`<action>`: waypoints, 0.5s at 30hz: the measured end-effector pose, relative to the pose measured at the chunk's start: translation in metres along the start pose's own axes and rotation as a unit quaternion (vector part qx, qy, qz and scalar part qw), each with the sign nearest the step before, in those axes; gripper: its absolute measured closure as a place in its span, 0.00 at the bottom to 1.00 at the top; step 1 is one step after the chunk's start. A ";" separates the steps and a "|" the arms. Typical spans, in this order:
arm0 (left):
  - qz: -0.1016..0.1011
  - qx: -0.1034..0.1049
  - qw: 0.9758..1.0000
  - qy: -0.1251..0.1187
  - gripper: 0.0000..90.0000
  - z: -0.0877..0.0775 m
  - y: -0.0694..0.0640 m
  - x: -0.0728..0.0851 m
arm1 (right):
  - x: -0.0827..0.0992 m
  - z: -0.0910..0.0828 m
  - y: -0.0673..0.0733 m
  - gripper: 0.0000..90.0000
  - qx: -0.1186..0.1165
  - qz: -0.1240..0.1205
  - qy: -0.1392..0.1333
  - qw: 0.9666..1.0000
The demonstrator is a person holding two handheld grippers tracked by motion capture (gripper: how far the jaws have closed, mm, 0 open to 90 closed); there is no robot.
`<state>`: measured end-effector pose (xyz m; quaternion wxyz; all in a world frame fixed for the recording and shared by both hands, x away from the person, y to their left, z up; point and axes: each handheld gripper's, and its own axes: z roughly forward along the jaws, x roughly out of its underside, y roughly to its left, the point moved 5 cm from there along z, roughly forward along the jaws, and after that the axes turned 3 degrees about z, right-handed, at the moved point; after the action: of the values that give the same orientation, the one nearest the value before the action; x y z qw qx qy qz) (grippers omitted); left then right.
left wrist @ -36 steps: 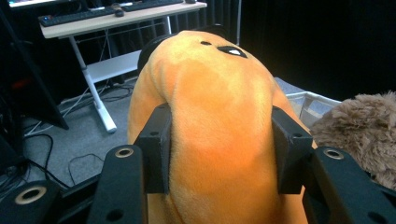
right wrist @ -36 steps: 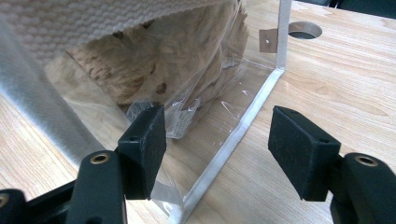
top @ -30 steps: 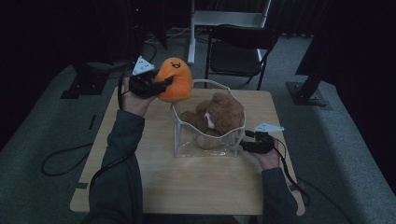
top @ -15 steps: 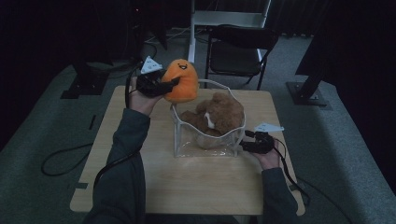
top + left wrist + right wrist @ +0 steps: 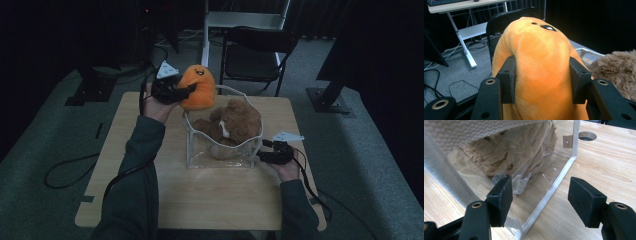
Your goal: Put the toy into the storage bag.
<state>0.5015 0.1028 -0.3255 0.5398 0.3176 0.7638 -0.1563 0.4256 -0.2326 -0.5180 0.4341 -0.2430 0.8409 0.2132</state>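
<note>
Above the far left corner of the wooden table (image 5: 150,200), an orange plush toy (image 5: 199,89) is held clear of the tabletop by the left gripper (image 5: 172,91), just beside the far rim of a clear plastic bag (image 5: 200,150) with white edging. In the left gripper view, the plush toy (image 5: 541,70) is seen clamped between the two black pads (image 5: 507,80), its soft body squeezed in where the pads press on either side, and a small dark embroidered face is visible near its top. A brown teddy bear (image 5: 235,125) is seen sitting inside the clear bag, its fur rising above the bag's rim; a patch of the same brown fur (image 5: 616,70) is visible at the right edge of the left gripper view.

At the near right corner of the bag, the right gripper (image 5: 272,154) is rested low on the table. In the right gripper view, its jaws are seen standing apart, with the white-edged bottom corner of the bag (image 5: 549,192) lying between them; the left pad (image 5: 500,200) is seen against the clear plastic wall, while the right pad is clear of the bag, so nothing is gripped. Brown fur (image 5: 506,155) is seen through the plastic.

Beyond the table, a dark folding chair (image 5: 257,50) is seen on the grey carpet
</note>
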 end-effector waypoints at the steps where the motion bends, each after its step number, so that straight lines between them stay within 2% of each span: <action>1: 0.000 0.001 1.000 0.000 0.56 0.001 0.000 0.000 | 0.000 0.000 0.000 0.39 0.000 0.000 0.000 1.000; 15: 0.002 0.005 1.000 0.012 0.56 0.015 -0.006 0.000 | 0.000 0.000 0.000 0.39 0.000 0.000 0.000 1.000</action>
<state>0.5083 0.0900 -0.3313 0.5294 0.3235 0.7687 -0.1555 0.4257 -0.2327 -0.5180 0.4342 -0.2428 0.8409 0.2132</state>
